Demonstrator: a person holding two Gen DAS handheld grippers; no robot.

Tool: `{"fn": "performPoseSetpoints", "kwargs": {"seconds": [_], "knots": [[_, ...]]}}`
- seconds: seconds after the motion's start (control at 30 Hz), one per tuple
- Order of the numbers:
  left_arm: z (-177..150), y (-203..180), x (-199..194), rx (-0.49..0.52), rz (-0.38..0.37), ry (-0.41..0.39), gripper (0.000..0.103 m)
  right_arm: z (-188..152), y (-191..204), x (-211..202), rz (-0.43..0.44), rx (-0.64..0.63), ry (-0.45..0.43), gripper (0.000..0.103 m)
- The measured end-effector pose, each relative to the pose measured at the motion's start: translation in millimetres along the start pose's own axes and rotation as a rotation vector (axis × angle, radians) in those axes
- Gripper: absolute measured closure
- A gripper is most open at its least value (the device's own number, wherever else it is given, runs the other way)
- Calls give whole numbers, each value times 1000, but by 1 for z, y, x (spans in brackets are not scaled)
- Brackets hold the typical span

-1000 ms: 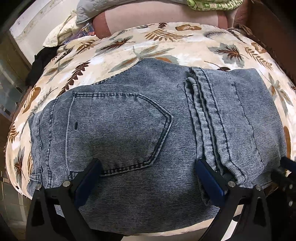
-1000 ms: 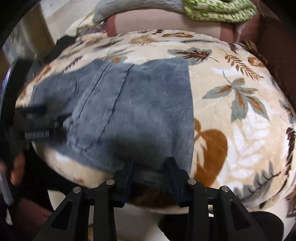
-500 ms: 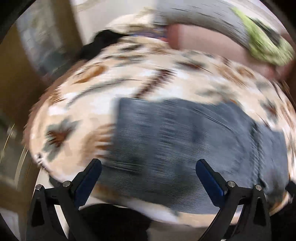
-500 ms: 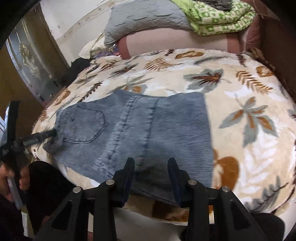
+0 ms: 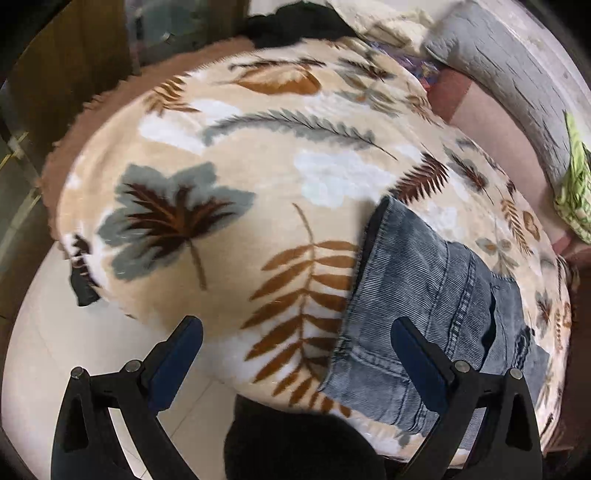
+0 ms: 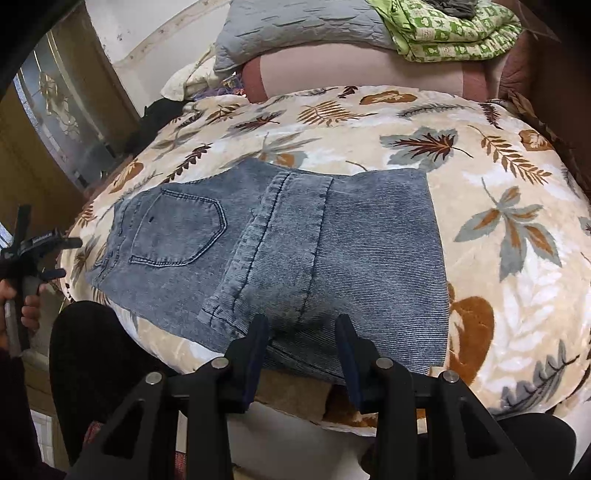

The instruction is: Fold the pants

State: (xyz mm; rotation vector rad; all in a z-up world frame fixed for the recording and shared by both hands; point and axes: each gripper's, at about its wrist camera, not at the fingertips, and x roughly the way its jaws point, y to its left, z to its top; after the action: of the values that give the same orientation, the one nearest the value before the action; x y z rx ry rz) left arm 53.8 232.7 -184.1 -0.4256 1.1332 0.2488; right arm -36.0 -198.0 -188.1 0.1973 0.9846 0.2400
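While the folded jeans [image 6: 280,254] lie flat on the leaf-print blanket [image 6: 517,236] near its front edge, back pocket [image 6: 177,230] facing up on their left part, the right gripper [image 6: 301,343] points steeply down at their near edge. Its jaws stand partly apart with the denim edge showing in the gap between them; whether the pads actually press on the cloth cannot be told from this view. The left gripper [image 5: 295,354] is held well off to the left of the jeans, also angled steeply downward, over the blanket's front edge. Its jaws are spread wide and nothing is between them: the left finger hangs over the pale floor [image 5: 74,350] and the blanket's rim, while the right finger overlaps the waistband end of the jeans in the picture, without any visible grip. Seen from the right wrist camera, the left gripper appears at the far left edge, clear of the denim, with a hand [image 6: 26,302] wrapped around its handle, fingers curled. At the head of the bed lie a grey quilted pillow [image 6: 295,29] and a green patterned cloth [image 6: 450,29].
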Motion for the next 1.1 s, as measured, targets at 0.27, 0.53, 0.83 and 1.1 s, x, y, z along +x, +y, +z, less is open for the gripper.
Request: {"fn": "performPoseSetpoints", "kwargs": {"seconds": [0.27,0.53,0.83,1.1], "knots": [[-17,3,33,-26,-97,178,1,-1,9,0,-17,-40,-2,62],[-40,8,57,-72,-303,380,1,2,14,5,4,-41,1,62],[-40,4,56,-150,-302,331,8,3,17,4,9,-55,-8,62],[-30,-8,41,-96,-246,268,11,2,9,6,29,-20,-2,62]]}}
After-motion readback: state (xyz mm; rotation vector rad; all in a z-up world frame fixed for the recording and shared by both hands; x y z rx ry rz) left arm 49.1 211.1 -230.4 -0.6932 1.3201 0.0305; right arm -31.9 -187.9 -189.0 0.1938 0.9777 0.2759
